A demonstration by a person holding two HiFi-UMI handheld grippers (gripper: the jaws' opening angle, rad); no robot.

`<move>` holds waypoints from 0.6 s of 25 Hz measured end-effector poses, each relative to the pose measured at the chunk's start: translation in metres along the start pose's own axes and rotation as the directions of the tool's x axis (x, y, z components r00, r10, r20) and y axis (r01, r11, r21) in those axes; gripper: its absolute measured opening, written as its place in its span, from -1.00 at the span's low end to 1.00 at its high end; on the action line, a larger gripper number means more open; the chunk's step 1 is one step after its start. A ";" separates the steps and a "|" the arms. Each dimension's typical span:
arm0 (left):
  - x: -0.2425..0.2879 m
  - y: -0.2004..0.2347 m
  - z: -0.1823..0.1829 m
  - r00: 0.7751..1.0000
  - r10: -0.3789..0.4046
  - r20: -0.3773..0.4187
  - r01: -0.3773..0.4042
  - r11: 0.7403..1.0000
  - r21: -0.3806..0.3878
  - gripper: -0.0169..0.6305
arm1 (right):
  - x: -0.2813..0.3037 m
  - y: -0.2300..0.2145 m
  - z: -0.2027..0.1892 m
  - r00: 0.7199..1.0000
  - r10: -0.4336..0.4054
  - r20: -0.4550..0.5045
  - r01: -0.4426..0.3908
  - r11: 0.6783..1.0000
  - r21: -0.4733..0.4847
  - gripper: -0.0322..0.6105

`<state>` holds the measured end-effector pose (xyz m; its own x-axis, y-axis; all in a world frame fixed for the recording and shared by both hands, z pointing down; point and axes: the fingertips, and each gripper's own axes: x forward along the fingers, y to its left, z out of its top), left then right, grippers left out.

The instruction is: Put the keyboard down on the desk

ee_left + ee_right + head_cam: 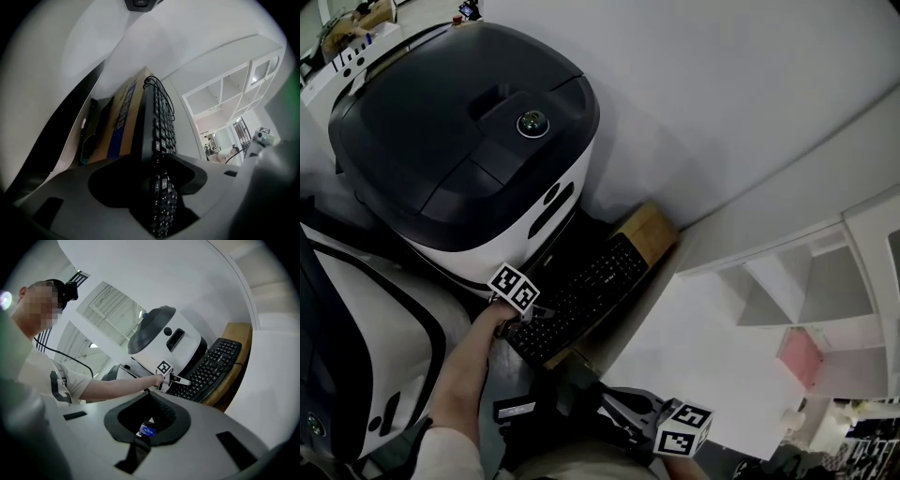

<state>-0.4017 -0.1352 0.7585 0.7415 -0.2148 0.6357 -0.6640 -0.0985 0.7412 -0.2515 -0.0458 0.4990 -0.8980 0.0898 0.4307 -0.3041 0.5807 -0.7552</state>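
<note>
From the head view, the keyboard (581,298) lay tilted on a cardboard box (649,230), wedged between the white machine (459,122) and the desk (712,347), with the left gripper (538,313) at its near end.

The left gripper view showed the jaws pinching the keyboard's edge.

In the right gripper view, the right gripper (149,418) was pressed together, empty, well back.

keyboard (581,295) on box (652,228), machine (459,122) to its left, desk (703,347) to its right
</note>
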 end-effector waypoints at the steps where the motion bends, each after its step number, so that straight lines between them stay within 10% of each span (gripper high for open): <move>1: -0.001 -0.001 0.000 1.000 0.002 -0.007 -0.002 1.000 0.007 -0.18 | 0.000 -0.001 0.001 1.000 -0.001 0.003 0.001 1.000 0.001 -0.82; 15: -0.018 -0.014 -0.015 0.993 -0.052 -0.104 0.051 0.999 -0.018 -0.28 | 0.006 -0.009 0.002 1.000 0.004 -0.002 -0.004 1.000 0.010 -0.82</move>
<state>-0.4042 -0.1157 0.7404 0.7811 -0.1070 0.6152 -0.6239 -0.0922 0.7761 -0.2544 -0.0520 0.5072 -0.8985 0.0938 0.4288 -0.3038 0.5721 -0.7618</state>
